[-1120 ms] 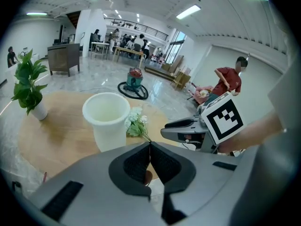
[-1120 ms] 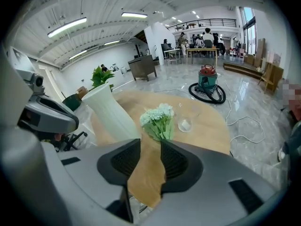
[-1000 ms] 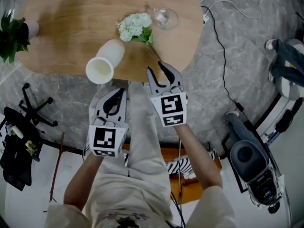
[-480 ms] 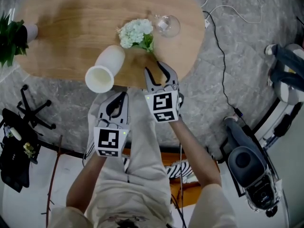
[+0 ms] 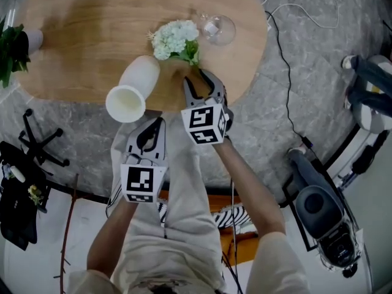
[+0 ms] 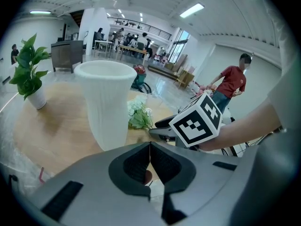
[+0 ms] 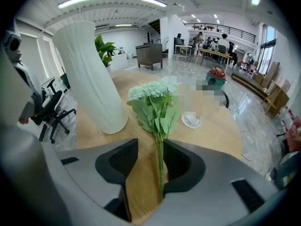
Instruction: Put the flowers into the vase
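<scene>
Surface: oval wood table point(image 5: 73, 29) on a grey stone floor; open hall behind, people well off.
Flowers: white bunch point(image 5: 174, 38) lies flat on the table, heads away from you, stem point(image 7: 161, 168) toward you. Just beside the vase, near the glass point(image 5: 218, 28).
Vase: white point(image 5: 131, 87), upright at the table's near edge, left of the flowers. Mouth open, looks empty.
Right gripper: jaws point(image 5: 200, 81) wide and have just been opening. The stem runs between them, close to the right-hand pad, with a clear gap on the other side, so it's not pinched.
Left gripper: jaws point(image 5: 151, 127) together with nothing in them. It hangs off the table edge, near the vase.
Change: your right gripper has come down from the table edge and now sits over the stem end; a second ago it was short of the flowers. The left sits about where it was.
Meaning: approach looks done. Grasp is the step in hand, and no flowers are in the vase yet.
Next: likely close on the stem, lift, turn heads up, feed the stem into the vase mouth.
Risk: the thin stem sits off-centre and may slip on closing. The vase stands near the edge, so a knock could tip it.
</scene>
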### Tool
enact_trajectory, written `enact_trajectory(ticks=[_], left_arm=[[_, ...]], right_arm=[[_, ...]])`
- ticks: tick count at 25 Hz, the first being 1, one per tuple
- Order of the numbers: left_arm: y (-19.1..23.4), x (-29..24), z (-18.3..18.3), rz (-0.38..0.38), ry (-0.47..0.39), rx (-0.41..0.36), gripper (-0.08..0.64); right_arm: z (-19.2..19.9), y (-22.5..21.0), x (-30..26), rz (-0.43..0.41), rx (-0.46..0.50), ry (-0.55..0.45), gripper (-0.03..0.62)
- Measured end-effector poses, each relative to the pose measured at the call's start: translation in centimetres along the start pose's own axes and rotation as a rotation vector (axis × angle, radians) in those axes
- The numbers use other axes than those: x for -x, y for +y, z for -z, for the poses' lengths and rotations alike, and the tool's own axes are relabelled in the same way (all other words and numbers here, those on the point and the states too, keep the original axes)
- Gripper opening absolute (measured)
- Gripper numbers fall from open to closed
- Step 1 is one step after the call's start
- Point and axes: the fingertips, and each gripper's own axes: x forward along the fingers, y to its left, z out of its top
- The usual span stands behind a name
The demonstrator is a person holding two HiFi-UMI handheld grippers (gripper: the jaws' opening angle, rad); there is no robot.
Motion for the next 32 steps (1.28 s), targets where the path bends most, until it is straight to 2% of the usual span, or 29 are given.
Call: enact_trajectory(ticks=[9,22,32], left_arm=[[0.3,-0.3,0.5,-0.008,-0.002,0.021,0.009],[1.3,-1.0,1.1,-0.020,-0.020,0.033,0.009],[1.6,-1.8,2.0,-0.025,-0.002,0.039,0.009]], right_arm=[[0.4,-0.6,-1.9,0.003,0.011,0.024,0.150],[0.2,-1.1,-3.2,0.070,0.060,0.042,0.150],[0.1,-1.8,-4.0,0.095,-0.005,0.068,0.150]])
